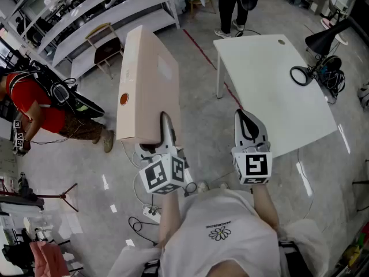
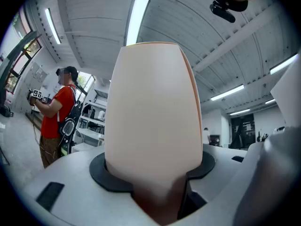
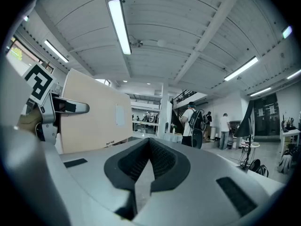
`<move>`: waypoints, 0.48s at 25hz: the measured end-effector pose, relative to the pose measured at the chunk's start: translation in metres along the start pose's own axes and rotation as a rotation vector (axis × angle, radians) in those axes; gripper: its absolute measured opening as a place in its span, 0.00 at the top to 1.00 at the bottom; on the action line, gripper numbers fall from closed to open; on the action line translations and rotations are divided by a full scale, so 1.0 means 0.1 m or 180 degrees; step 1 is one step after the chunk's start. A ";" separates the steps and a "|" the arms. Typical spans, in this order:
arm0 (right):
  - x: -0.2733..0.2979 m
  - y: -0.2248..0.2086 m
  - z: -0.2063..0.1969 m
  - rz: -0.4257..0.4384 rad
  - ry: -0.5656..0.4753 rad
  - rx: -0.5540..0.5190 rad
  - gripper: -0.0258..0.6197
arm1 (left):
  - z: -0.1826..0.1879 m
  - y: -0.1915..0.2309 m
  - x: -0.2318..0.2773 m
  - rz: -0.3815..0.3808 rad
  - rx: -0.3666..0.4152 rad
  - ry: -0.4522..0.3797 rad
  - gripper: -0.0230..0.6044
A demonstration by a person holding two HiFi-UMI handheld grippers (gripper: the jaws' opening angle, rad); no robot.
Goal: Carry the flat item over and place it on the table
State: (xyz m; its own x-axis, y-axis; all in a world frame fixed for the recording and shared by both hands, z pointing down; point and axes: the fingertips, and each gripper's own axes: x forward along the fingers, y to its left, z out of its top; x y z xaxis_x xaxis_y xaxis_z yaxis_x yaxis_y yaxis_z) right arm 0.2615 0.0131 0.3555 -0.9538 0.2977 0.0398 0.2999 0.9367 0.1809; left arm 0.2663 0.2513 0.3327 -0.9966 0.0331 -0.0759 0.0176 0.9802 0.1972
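First, view: head view.
flat item (image 1: 147, 79): pale beige panel, held up on edge above the floor, left of the surface and well apart from it; round orange mark on its narrow side.
left hand-held gripper (image 1: 165, 133): clamped on the near bottom edge of the flat item, pointing level.
right hand-held gripper (image 1: 247, 120): beside the left one, clear of the flat item, carrying nothing.
surface (image 1: 271, 91): white, ahead and to the right; black cable loop (image 1: 300, 75) lying near its right edge.
bystander (image 1: 34, 105): red top, at far left on the floor.

Next, view: left gripper view.
jaws: spread fairly wide, pads pressed on both sides of the flat item.
flat item: filling the middle, rising straight up from the pads.
background: bystander at left, ceiling strip light (image 2: 136, 18) overhead.

Last, view: right gripper view.
jaws: brought together, tips meeting, nothing between them.
flat item: off to the left, broad face showing, small pale label on it.
marker cube (image 3: 37, 81): on the left hand-held gripper, at the left edge of the flat item.
background: person with backpack (image 3: 194, 121) standing further off.
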 end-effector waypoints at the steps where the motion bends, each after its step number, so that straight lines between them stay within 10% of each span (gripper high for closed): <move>1: 0.01 0.01 0.02 0.0001 -0.0006 -0.0004 0.94 | 0.02 0.01 0.00 -0.0001 0.0001 0.0003 0.50; 12: 0.16 0.28 0.05 0.0180 0.0008 -0.0004 0.94 | 0.12 0.27 0.07 0.0038 -0.0035 -0.0032 0.50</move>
State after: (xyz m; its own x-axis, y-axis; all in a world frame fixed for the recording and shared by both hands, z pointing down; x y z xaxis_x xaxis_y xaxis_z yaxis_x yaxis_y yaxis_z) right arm 0.2546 0.0445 0.3566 -0.9354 0.3497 0.0525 0.3533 0.9181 0.1796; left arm 0.2608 0.2805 0.3261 -0.9954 0.0469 -0.0834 0.0285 0.9775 0.2088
